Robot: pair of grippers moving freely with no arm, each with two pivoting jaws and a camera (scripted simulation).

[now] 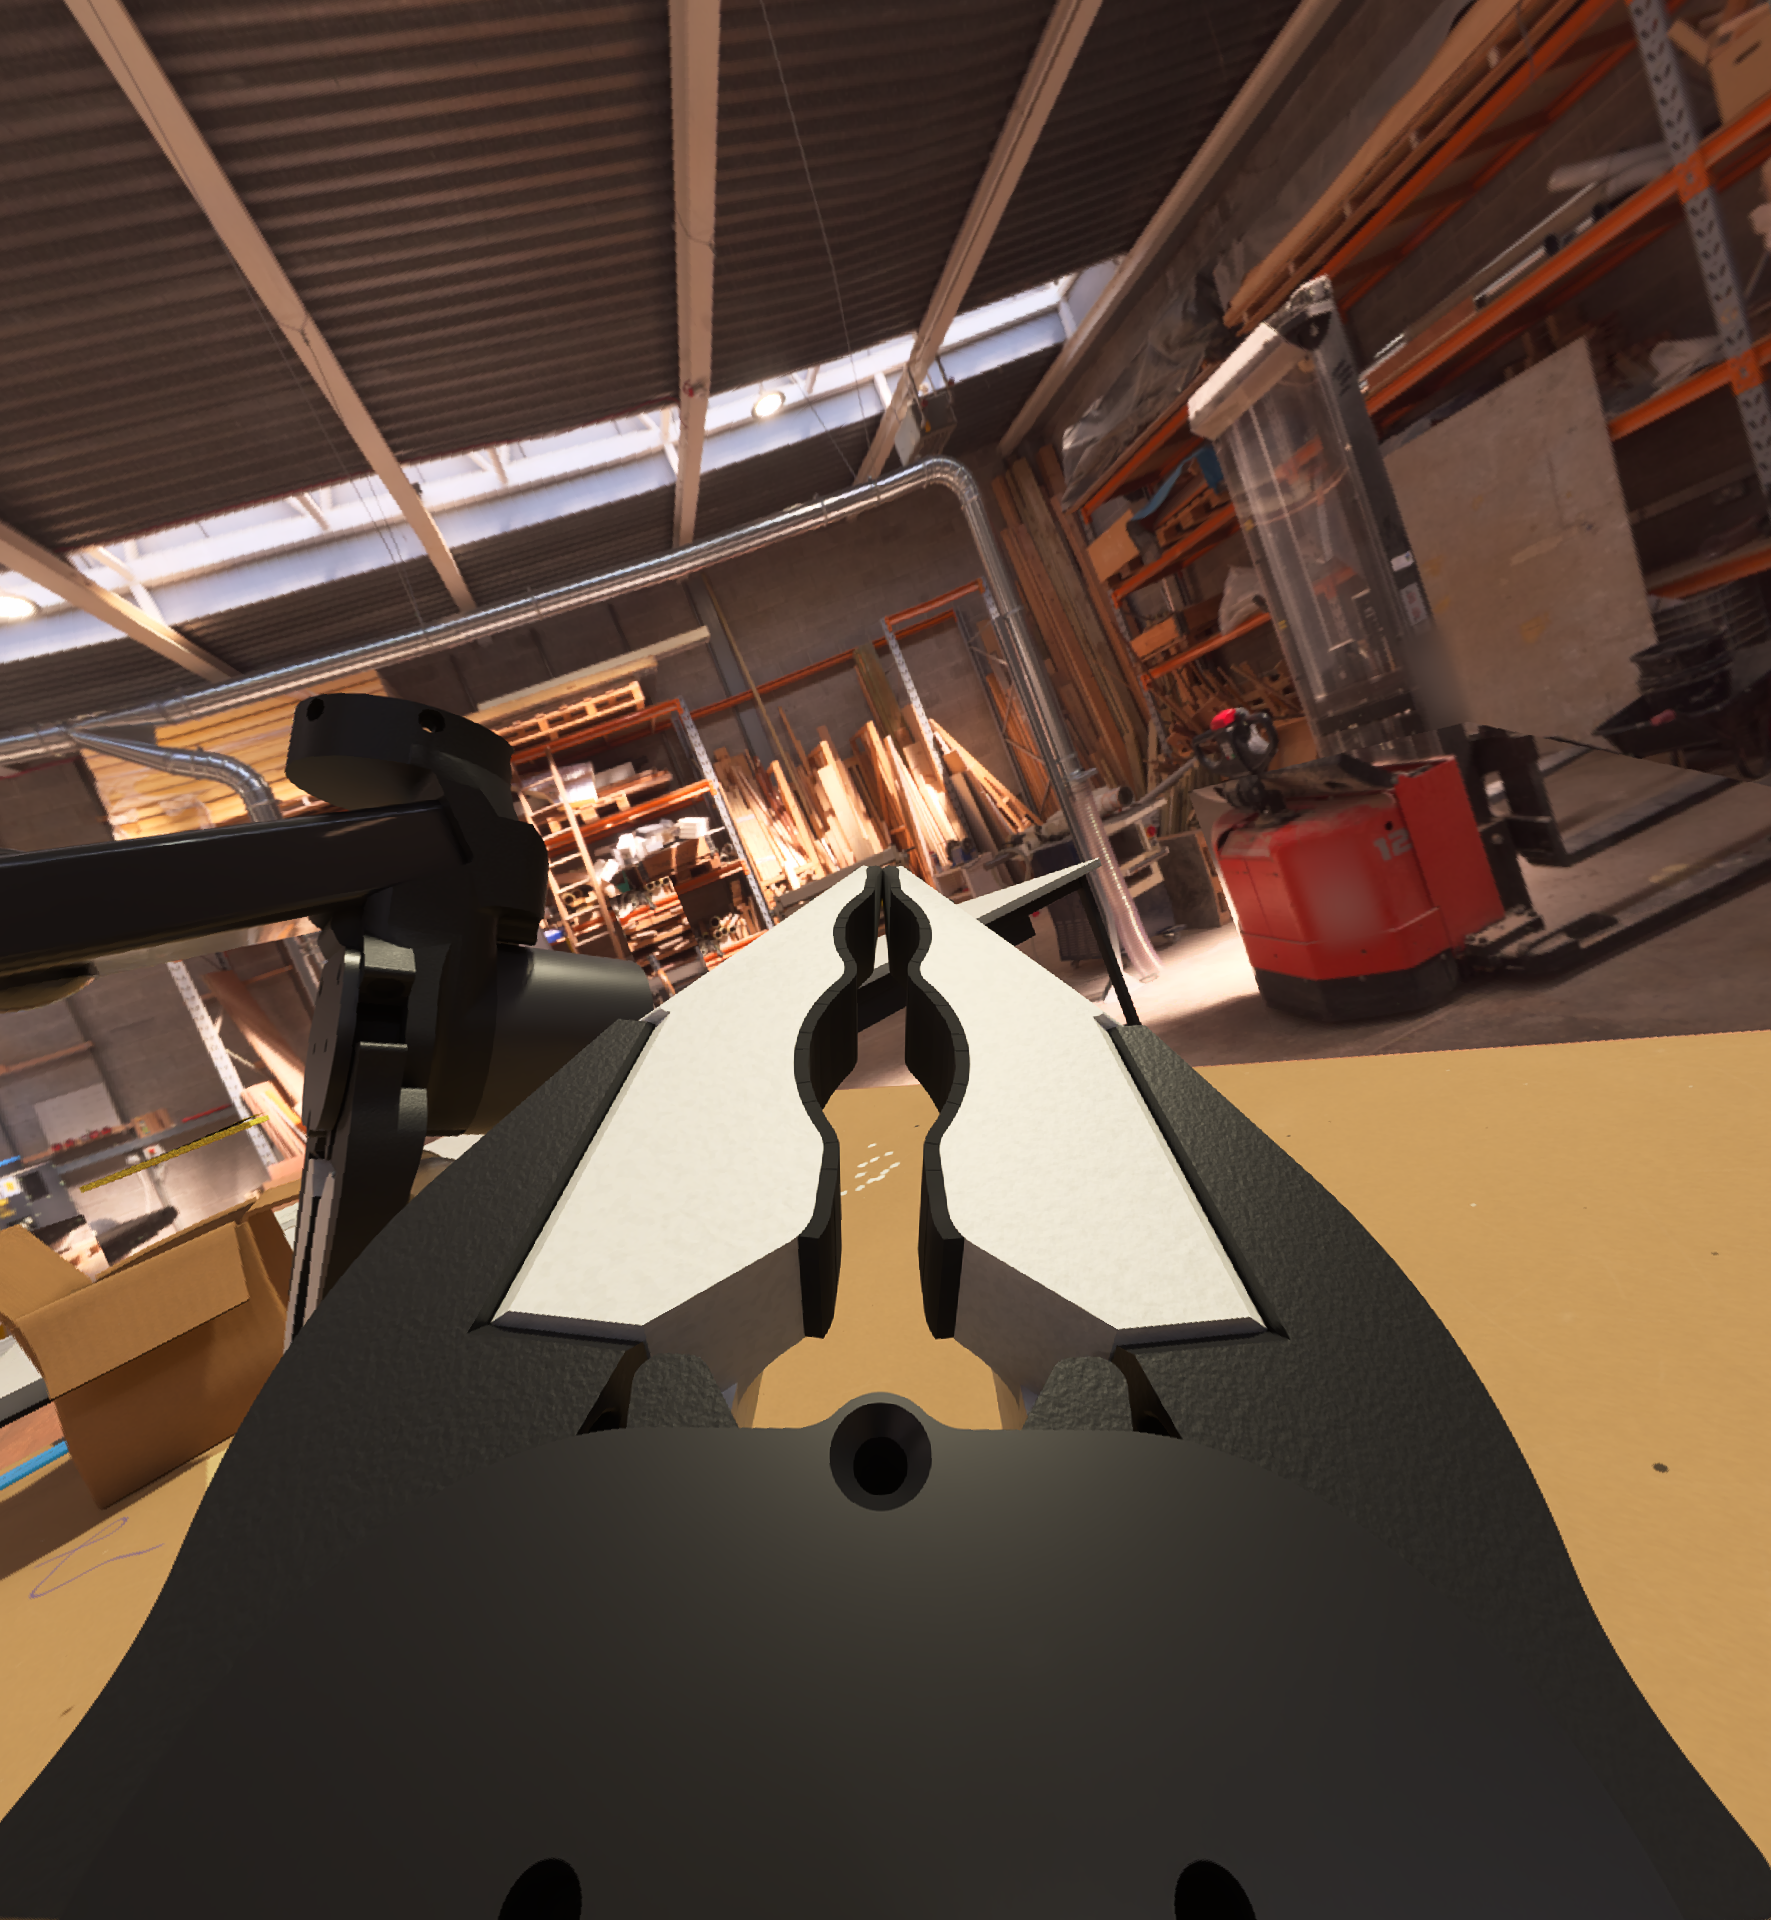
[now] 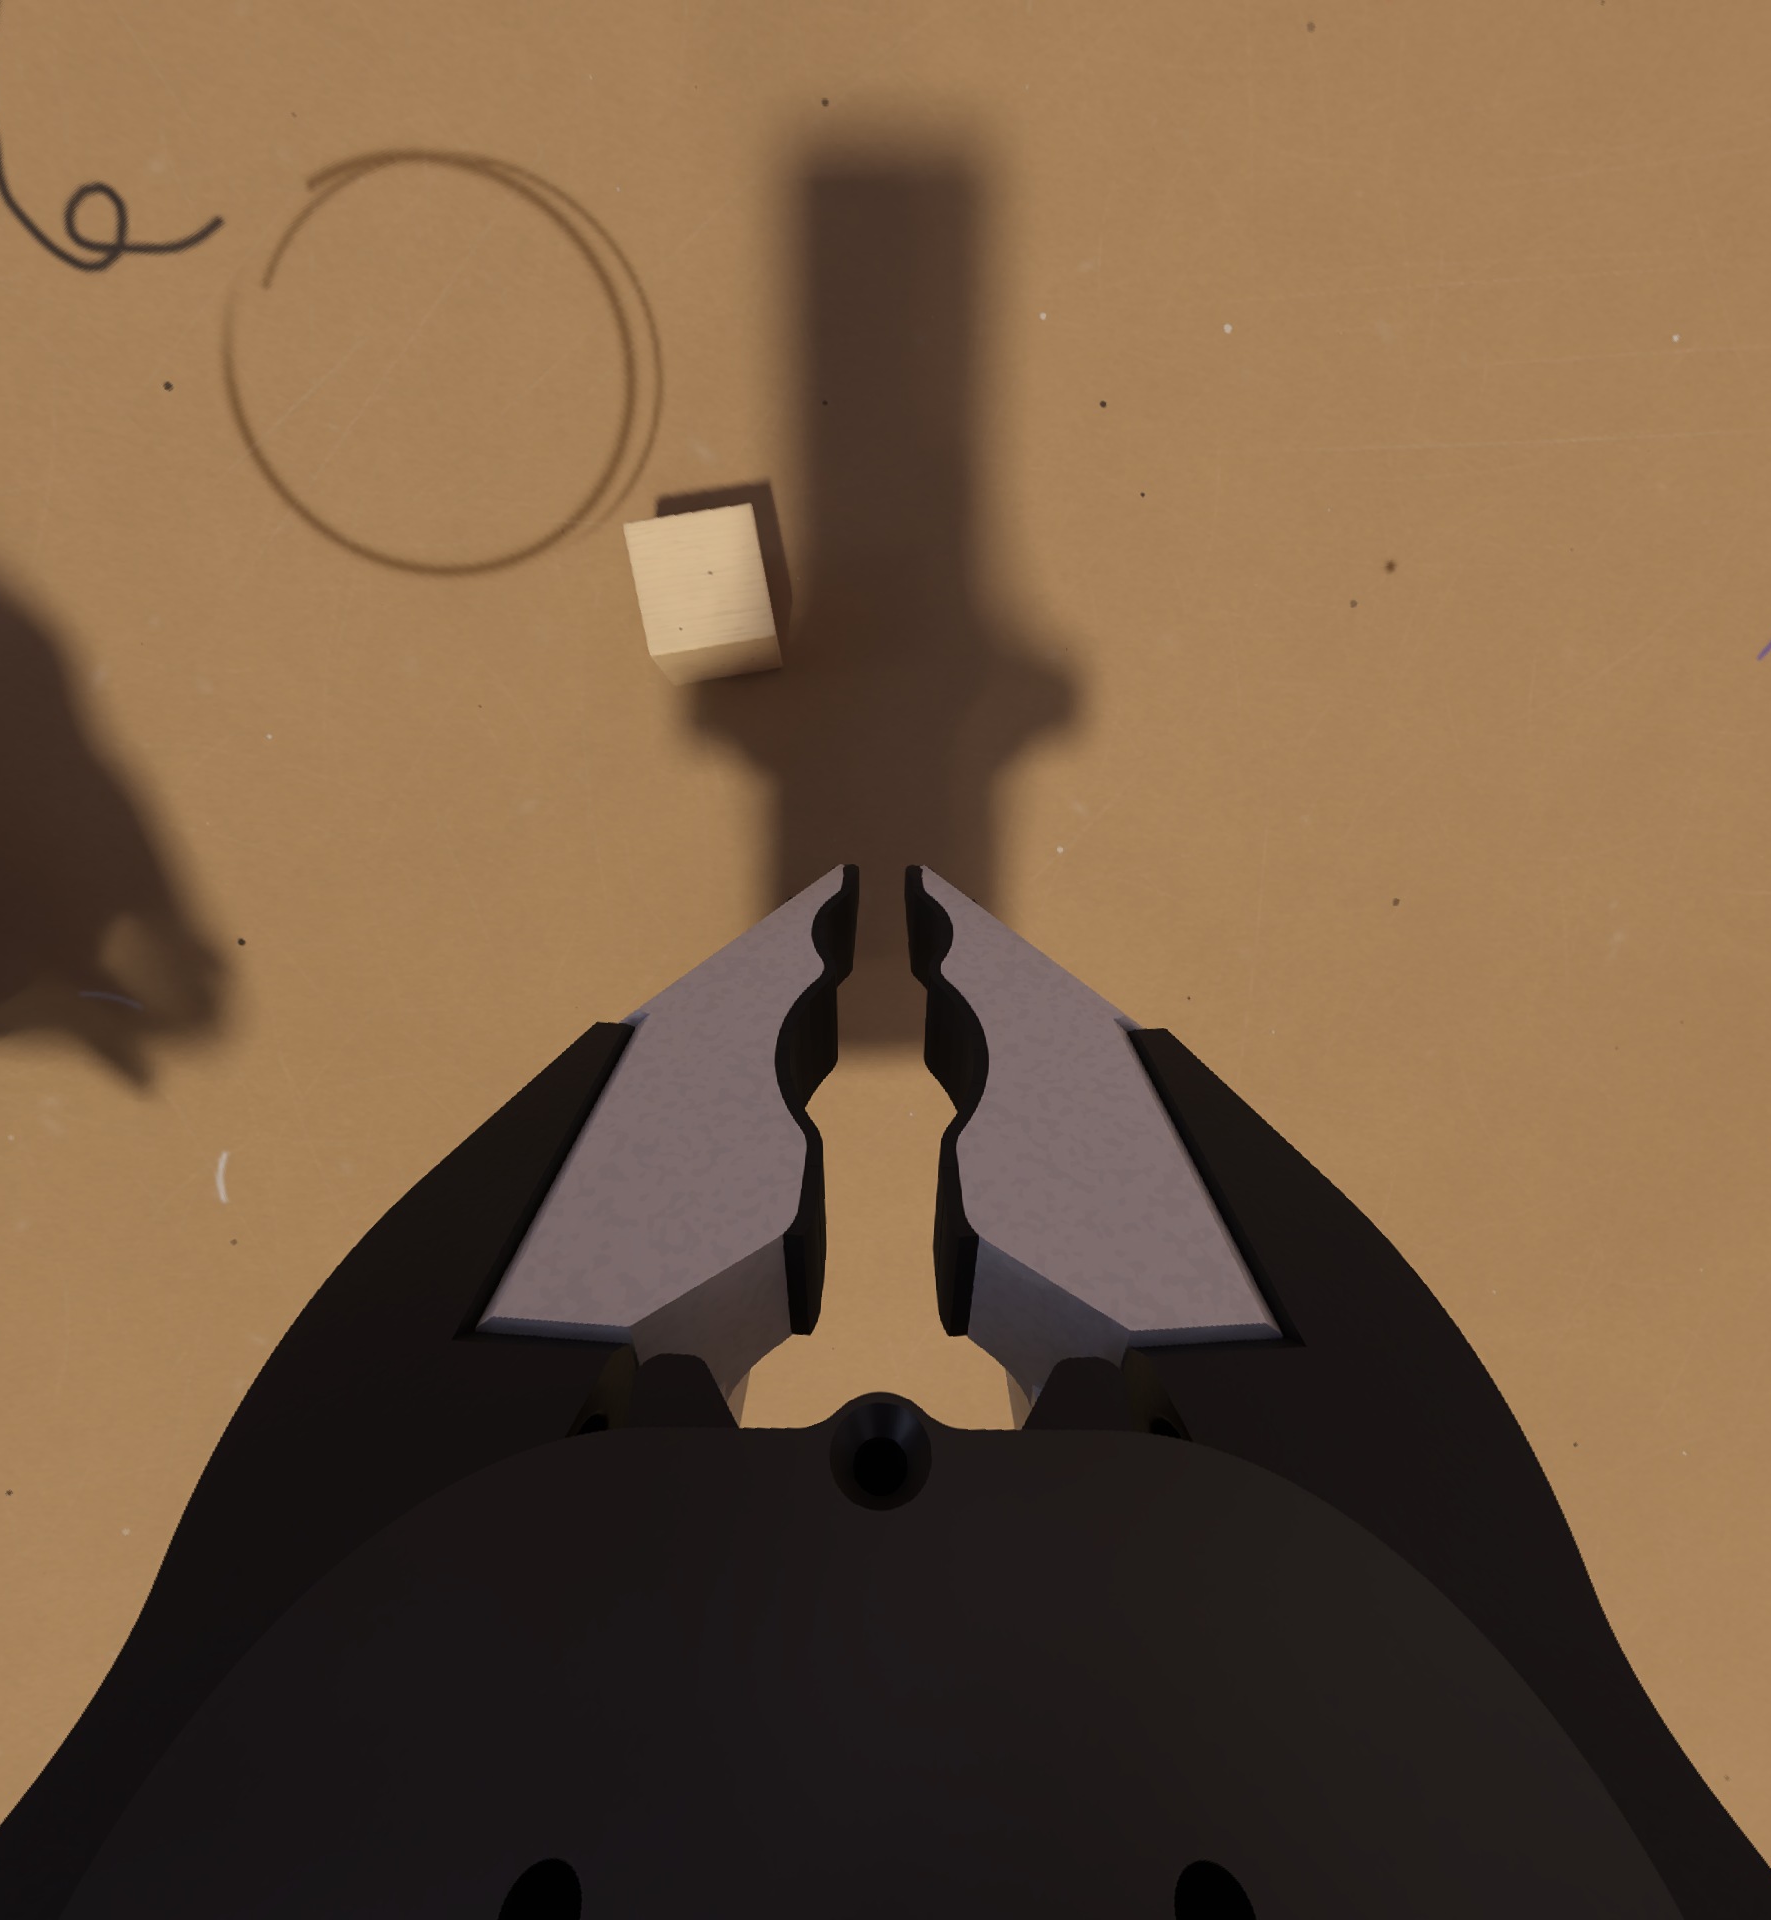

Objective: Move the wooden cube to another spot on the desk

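A: Seen from the right wrist, looking straight down: brown bench [image 2: 1380, 727], broad and mostly bare, marked with a drawn ring [image 2: 441, 361] and a dark scribble [image 2: 81, 223].

B: And the block?

A: Pale wooden cube [image 2: 706, 590], resting flat on the bench just beside the ring, outside it. Ahead of the right tongs [image 2: 882, 875] and a little to the left. Not touched, not lifted.

B: State of those tongs?

A: Parted only by a narrow gap at the tips, gripping nothing, hanging above the bench.

B: The other pair?

A: Left tongs [image 1: 883, 875], tips nearly touching, nothing between them, aimed low across the bench toward warehouse shelving.

B: Progress, then?

A: Judged barely begun. Still to do: line up over the cube, widen the gap, lower, close, carry, set down elsewhere.

B: Any containers?

A: One cardboard box [image 1: 122, 1340], seen from the left wrist, flaps open, past the bench's left edge. Contents impossible to make out. Smaller still: dark specks and faint scratches on the bench.
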